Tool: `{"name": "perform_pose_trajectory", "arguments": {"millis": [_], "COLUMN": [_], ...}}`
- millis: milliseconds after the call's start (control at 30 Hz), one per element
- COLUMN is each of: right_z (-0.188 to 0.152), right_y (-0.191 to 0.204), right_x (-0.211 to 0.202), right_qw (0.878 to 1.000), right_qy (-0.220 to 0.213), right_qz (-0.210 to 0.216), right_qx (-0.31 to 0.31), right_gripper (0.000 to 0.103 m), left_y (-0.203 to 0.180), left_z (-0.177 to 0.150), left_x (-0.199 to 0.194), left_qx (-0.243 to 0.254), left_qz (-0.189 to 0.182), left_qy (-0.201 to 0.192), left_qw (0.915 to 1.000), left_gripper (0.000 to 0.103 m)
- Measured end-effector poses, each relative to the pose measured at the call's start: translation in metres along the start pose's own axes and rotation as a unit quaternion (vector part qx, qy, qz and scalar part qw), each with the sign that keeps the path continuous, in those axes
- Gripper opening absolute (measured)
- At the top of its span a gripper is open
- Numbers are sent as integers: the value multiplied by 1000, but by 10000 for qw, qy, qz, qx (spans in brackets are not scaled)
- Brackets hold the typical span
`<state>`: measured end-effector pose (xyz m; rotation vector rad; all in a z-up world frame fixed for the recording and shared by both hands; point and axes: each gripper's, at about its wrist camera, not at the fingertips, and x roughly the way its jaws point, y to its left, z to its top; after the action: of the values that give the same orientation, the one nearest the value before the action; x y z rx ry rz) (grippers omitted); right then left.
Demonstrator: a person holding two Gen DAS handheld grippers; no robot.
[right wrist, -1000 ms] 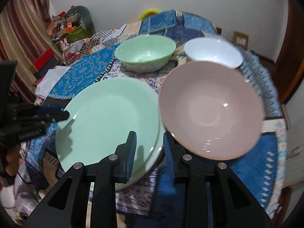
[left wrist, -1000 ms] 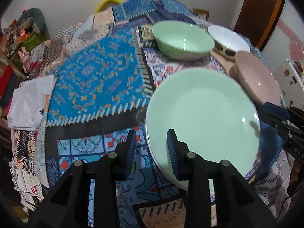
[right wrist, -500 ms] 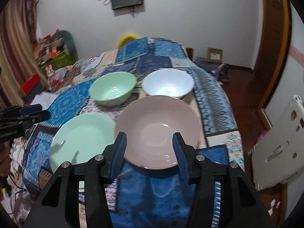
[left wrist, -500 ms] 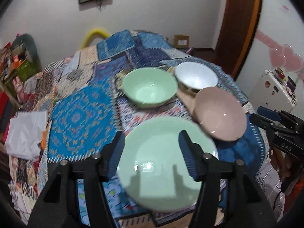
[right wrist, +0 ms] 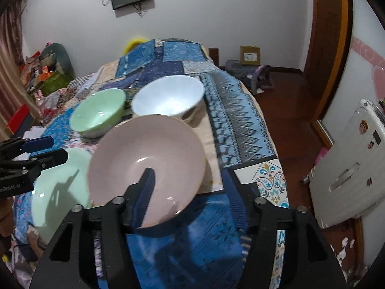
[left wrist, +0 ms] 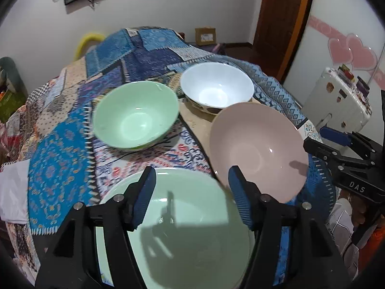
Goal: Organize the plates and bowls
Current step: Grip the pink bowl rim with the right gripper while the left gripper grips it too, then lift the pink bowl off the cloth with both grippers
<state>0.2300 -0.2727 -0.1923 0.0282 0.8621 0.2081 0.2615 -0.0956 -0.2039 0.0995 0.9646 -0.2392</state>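
A green plate [left wrist: 187, 231] lies at the table's near edge, also in the right wrist view [right wrist: 62, 183]. A pink plate [left wrist: 257, 149] lies to its right, overlapping its rim; it also shows in the right wrist view [right wrist: 146, 166]. Behind stand a green bowl [left wrist: 136, 118] [right wrist: 98, 115] and a white bowl [left wrist: 216, 88] [right wrist: 168, 98]. My left gripper [left wrist: 191, 192] is open above the green plate. My right gripper [right wrist: 192, 192] is open above the pink plate's near rim. Both are empty.
A patchwork cloth [left wrist: 60, 144] covers the round table. A white cabinet [right wrist: 349, 161] stands to the right, a wooden door [right wrist: 329, 36] behind it. Clutter [right wrist: 43, 69] lies at the far left. The wooden floor [right wrist: 288, 110] drops away right of the table.
Both grippers have opened and pulled back and up from the plates. The green and pink plates now lie released on the table.
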Motion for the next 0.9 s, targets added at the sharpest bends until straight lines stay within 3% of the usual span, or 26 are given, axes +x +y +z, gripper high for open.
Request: {"name": "perform_pose_trajectory", "arguments": {"millis": [300, 433, 567, 633, 767, 900], "right_z": [-3, -4, -4, -4, -5, -5], "right_y": [-16, -17, -17, -15, -13, -14], "right_x": [28, 30, 35, 38, 44, 46], "right_qw": [9989, 9980, 9961, 9954, 9950, 9942], "right_qy": [250, 273, 330, 365, 468, 511], "right_qz": [322, 514, 764, 838, 836, 897], "right_qx": [248, 265, 296, 275, 280, 317], "right_gripper": [65, 53, 46, 35, 22, 20], "left_y": [-6, -7, -9, -10, -12, -15], "left_z": [8, 11, 14, 14, 15, 14], "left_x": [49, 61, 68, 71, 76, 78], "left_qx": [-48, -49, -23, -31, -9, 1], "left_qz": [-132, -173, -191, -214, -319, -457], "left_qy": [339, 400, 476, 495, 574, 644], "left_qw": [9993, 9990, 9987, 9985, 9978, 9969], "left_gripper": [63, 62, 50, 45, 33, 24]}}
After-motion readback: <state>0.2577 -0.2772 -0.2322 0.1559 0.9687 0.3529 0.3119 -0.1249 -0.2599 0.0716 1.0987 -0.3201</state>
